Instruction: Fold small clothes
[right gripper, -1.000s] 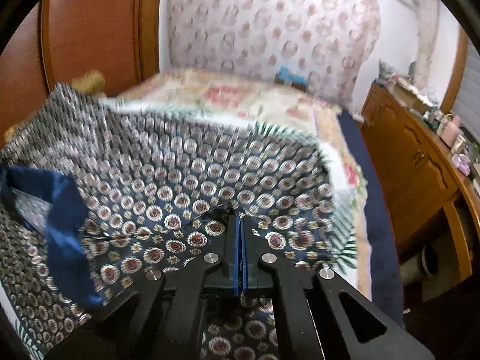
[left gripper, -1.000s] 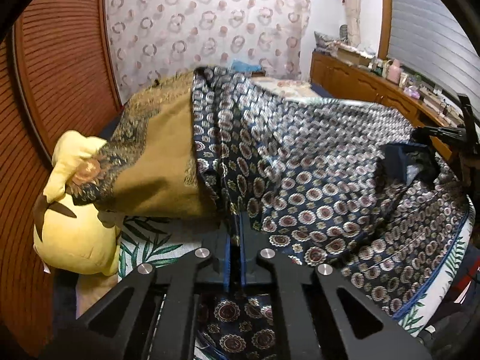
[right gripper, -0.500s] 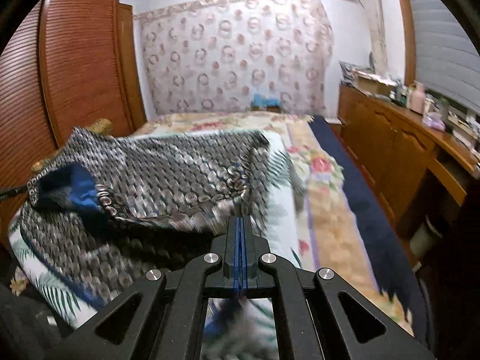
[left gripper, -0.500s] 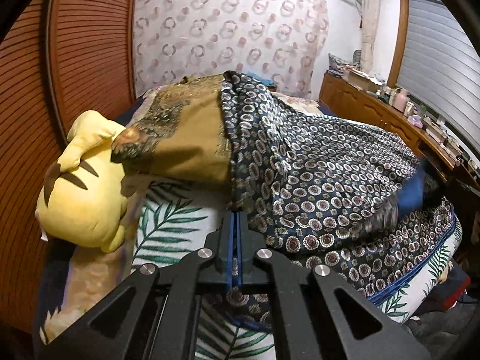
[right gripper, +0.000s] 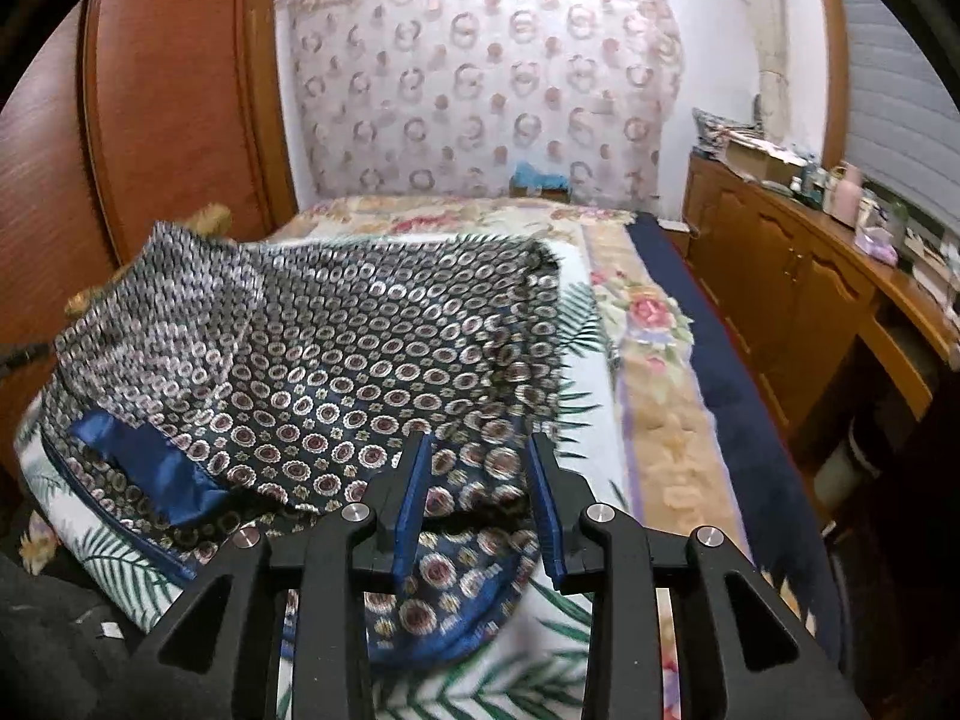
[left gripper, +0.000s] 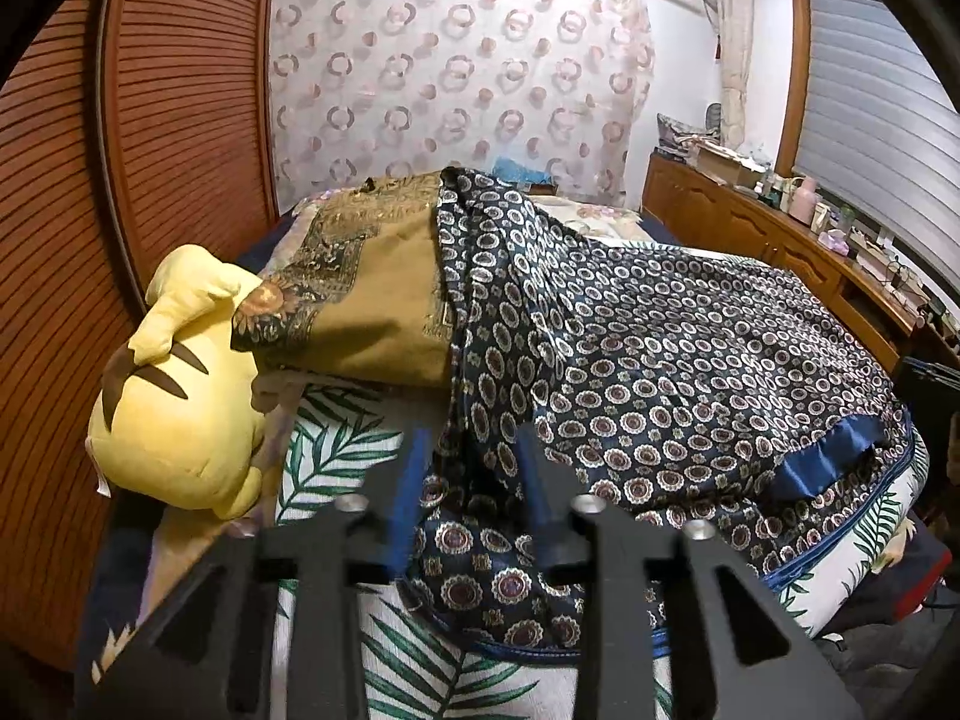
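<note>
Now both grippers are spread open over the bed, and neither has hold of anything. The left gripper (left gripper: pixel 465 474) stands with its jaws wide apart, the navy patterned garment (left gripper: pixel 660 372) lying loose between and beyond the fingers; the right gripper (right gripper: pixel 480 498) is likewise parted, with the cloth's near corner (right gripper: pixel 444 576) slack beneath it.

The risk here is the fabric itself (it looks silky, and I judge it slippery). The top layer is laid over the lower one with the blue-trimmed hem (left gripper: pixel 840 456) puffed up rather than flat, so air and slack could let the fold slide out of line. Any drag from a fingertip as the grippers draw off could pull a corner with it and undo the fold.

On the left side the garment rides up over a mustard printed cloth (left gripper: pixel 372 312), so the next fold could catch both. A yellow plush toy (left gripper: pixel 174 384) sits just beside that edge, touching the mustard cloth. The garment lies across the leaf-print bedspread (left gripper: pixel 336 456), near the bed's front edge.
</note>
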The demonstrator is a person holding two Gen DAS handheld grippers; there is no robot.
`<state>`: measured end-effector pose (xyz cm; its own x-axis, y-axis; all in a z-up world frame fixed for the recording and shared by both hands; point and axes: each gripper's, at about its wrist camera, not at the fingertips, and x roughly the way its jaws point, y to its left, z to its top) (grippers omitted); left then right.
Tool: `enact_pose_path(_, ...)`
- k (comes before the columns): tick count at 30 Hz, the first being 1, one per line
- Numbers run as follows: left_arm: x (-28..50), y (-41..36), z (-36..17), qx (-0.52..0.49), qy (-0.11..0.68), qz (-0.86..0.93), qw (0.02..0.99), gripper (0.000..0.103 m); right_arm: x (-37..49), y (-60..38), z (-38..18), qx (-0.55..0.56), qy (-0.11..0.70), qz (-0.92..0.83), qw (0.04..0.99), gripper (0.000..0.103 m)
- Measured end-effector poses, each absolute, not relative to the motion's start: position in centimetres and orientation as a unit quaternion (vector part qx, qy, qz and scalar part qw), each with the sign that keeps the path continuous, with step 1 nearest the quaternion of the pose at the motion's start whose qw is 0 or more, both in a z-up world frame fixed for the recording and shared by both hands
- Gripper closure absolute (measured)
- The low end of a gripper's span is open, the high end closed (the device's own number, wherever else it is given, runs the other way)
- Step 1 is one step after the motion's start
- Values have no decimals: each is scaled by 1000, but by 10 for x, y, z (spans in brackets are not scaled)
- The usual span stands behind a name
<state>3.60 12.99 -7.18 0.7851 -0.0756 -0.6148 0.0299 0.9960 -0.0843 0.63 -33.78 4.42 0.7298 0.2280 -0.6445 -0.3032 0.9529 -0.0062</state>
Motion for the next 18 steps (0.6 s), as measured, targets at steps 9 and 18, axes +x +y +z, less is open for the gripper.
enact_pose_path(9, 52, 127, -76, -24, 326, -44, 944, 70, 50, -332, 24, -65, 402, 122, 905, 70)
enact_pose_path(18, 68, 131, -89, -28, 346, -40, 937, 97, 54, -328, 8, -75, 384, 120, 912, 68)
